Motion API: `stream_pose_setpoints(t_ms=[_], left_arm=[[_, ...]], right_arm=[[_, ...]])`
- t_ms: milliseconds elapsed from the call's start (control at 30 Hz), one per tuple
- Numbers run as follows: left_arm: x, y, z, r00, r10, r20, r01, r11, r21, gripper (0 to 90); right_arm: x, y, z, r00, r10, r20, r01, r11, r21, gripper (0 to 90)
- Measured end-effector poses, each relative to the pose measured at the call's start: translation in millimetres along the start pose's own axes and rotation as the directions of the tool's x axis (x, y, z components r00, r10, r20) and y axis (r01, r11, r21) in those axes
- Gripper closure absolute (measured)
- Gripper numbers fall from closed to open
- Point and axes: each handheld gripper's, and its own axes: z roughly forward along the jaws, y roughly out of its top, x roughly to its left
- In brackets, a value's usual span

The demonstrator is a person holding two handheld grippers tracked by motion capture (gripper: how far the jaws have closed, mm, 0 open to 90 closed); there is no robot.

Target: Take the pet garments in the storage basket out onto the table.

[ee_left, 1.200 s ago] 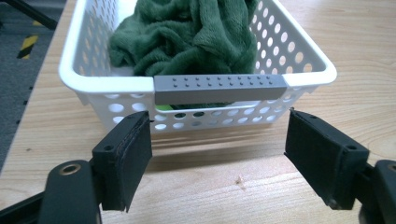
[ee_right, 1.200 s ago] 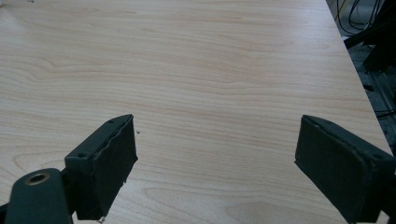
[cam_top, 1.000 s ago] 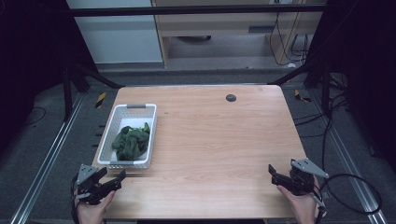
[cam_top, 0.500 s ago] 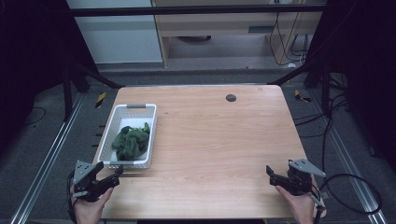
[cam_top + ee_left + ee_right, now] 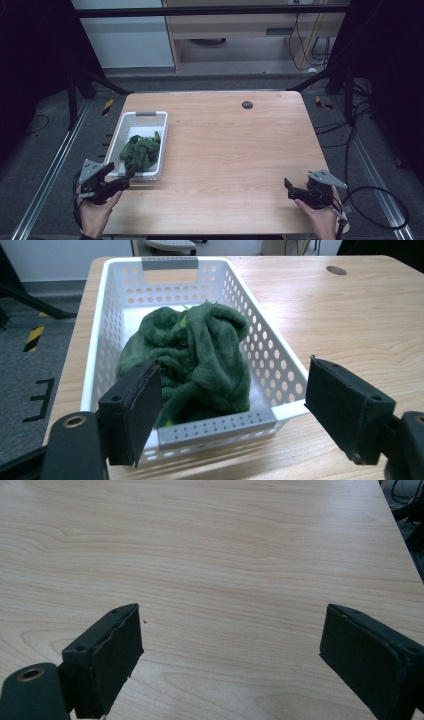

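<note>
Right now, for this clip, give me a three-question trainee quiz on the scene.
1. True or false: the green cloth lies inside the white basket.
2. Which gripper is nearer the basket? A) left gripper B) right gripper
3. Fill in: the jaws of both grippers stand ____, with nothing between them.

Key: 1 true; 2 A, it sits just off the basket's near end while the right gripper is over bare wooden table; 3 open.
</note>
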Motion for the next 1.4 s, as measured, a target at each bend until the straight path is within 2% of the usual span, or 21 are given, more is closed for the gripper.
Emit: stream_pose_setpoints(t_ms=[300, 367, 667, 933, 1200, 1400], left_arm=[[3.4, 16.8, 7.2, 0.9999, 0.013, 0.012, -0.013, 0.9998, 0.012, 21.7], [3.1, 20.6, 9.7, 0.9997, 0.018, 0.014, -0.018, 0.9997, 0.016, 21.7], [-1.1, 35.4, 23.5, 0.9988, 0.04, 0.027, -0.041, 0.9983, 0.042, 21.4], [-1.4, 45.0, 32.9, 0.998, 0.06, 0.018, -0.061, 0.996, 0.065, 20.9], [3.3, 56.4, 38.0, 0.9984, 0.055, 0.007, -0.056, 0.9962, 0.067, 20.5], [6.1, 60.3, 48.4, 0.9974, 0.072, 0.003, -0.072, 0.9911, 0.112, 19.6]], right_arm=[[-0.5, -0.3, 1.5, 0.9999, -0.016, 0.001, 0.016, 1.0, 0.002, 8.7], [0.1, 0.3, 0.7, 1.0, -0.006, -0.002, 0.006, 1.0, 0.004, 8.6], [-0.6, 1.1, 1.1, 0.9999, -0.016, -0.005, 0.016, 1.0, -0.003, 8.4], [0.4, 1.7, 1.2, 0.9999, -0.006, -0.012, 0.006, 1.0, 0.001, 8.2], [0.6, 2.0, 2.8, 0.9997, -0.016, -0.018, 0.016, 1.0, 0.001, 7.9], [0.6, 1.7, 3.5, 0.9996, -0.018, -0.02, 0.018, 1.0, 0.008, 7.8]])
